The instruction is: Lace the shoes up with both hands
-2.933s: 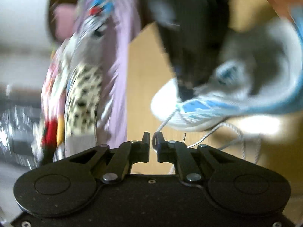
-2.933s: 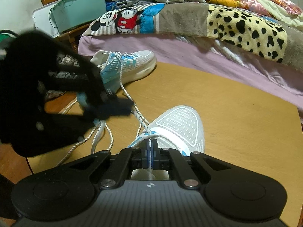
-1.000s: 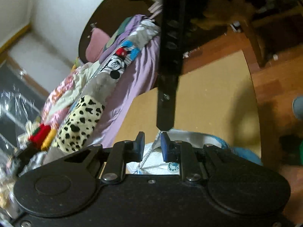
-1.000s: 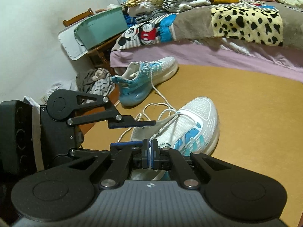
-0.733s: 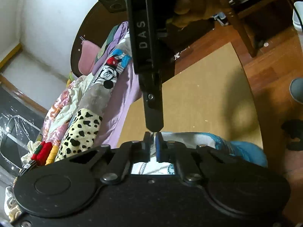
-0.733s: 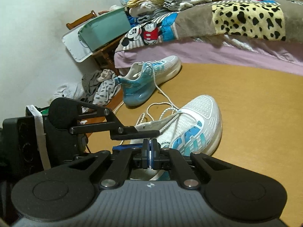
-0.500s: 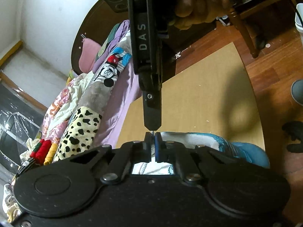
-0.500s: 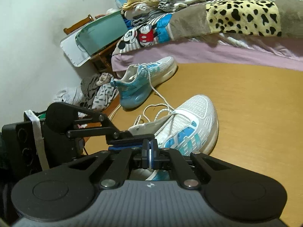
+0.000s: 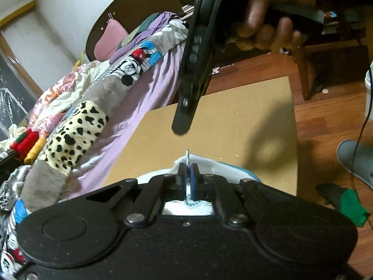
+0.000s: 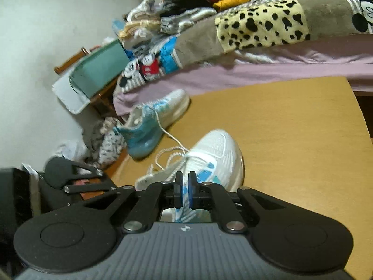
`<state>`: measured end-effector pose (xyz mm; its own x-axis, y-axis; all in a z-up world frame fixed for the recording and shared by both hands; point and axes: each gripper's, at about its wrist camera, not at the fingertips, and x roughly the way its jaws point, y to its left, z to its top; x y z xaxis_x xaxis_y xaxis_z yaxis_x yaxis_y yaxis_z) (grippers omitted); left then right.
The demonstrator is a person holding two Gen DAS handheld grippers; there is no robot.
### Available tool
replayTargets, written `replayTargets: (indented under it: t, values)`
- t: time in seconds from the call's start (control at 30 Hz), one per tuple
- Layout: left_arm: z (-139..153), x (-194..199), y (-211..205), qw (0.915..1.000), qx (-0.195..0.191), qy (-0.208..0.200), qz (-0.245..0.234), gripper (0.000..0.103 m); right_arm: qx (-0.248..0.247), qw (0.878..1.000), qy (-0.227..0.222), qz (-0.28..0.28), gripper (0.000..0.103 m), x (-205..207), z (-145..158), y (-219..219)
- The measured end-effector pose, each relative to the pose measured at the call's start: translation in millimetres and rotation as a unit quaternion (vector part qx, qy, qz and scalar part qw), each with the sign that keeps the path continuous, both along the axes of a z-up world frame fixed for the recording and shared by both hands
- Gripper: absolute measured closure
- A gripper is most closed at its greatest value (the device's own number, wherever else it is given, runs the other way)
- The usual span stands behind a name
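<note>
1. Lace tip (image 9: 187, 155) is clamped in the left tongs (image 9: 187, 175), its end poking out past the pads, directly above the near shoe (image 10: 216, 154) on the bench (image 10: 303, 140).
2. Right tongs (image 10: 185, 184) stand slightly apart with nothing between the pads; blue-and-white shoe upper shows through the gap. Their jaws have just been opening.
3. Step in hand, as I judge it: handover of the lace end from right to left is done, threading not finished. Loose lace (image 10: 172, 151) is bunched at the shoe's far-left side.
4. Second shoe (image 10: 153, 121) lies farther left, by the bed (image 10: 256, 70), its lace trailing toward the near one.
5. Next move likely calls for the left tongs to steer the tip toward an eyelet while the right re-grips slack or steadies the upper; which eyelet, I cannot tell.
6. Versus a second ago: left tongs were apart around the lace, now shut on it; right tongs, then pinched together at the lace, have let go and drawn back from the left tongs.
</note>
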<state>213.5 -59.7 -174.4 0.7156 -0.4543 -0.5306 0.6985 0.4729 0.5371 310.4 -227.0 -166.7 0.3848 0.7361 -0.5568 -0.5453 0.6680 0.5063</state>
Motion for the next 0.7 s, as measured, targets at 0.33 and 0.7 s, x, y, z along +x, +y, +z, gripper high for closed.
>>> replayTargets:
  t: [0.33,0.7]
  values:
    - [13,-17,9,0.9981,-0.023,0.049,-0.028,0.101,-0.058,0.998,0.005,0.022,0.076,-3,-11,40]
    - [22,-40,8,0.989,-0.048,0.111,-0.085,0.101,-0.107,0.994,-0.001,0.022,0.076,-3,-19,62]
